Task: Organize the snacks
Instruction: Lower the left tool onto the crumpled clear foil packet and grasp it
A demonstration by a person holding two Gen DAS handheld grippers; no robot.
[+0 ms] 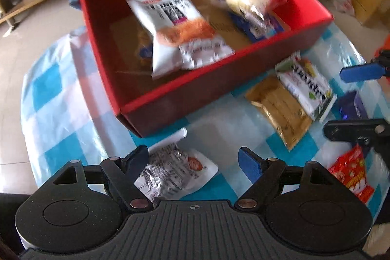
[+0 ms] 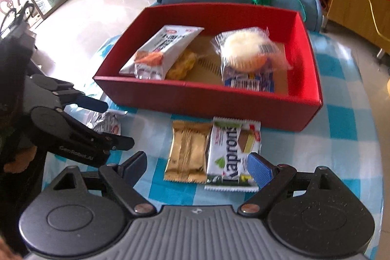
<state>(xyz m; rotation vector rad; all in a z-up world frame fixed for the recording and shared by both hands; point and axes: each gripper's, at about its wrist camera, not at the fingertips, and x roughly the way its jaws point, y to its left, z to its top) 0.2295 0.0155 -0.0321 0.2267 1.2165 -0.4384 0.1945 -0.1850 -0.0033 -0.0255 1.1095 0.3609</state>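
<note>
The left gripper [image 1: 193, 163] hangs with jaws apart over a crinkled silver snack packet [image 1: 170, 174] on the checked tablecloth [image 1: 48, 89], apparently lined up to pick it. The right gripper [image 2: 197, 166], also spread and empty, hovers above the gold wafer pack [image 2: 187, 152] and Kapronis wafer [image 2: 231, 152], just beside the red box [image 2: 207, 99] that already holds several snacks

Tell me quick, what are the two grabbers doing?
Left gripper: open, empty, above the crinkled silver-white snack packet.
Right gripper: open, empty, above the gold foil wafer packet.
</note>
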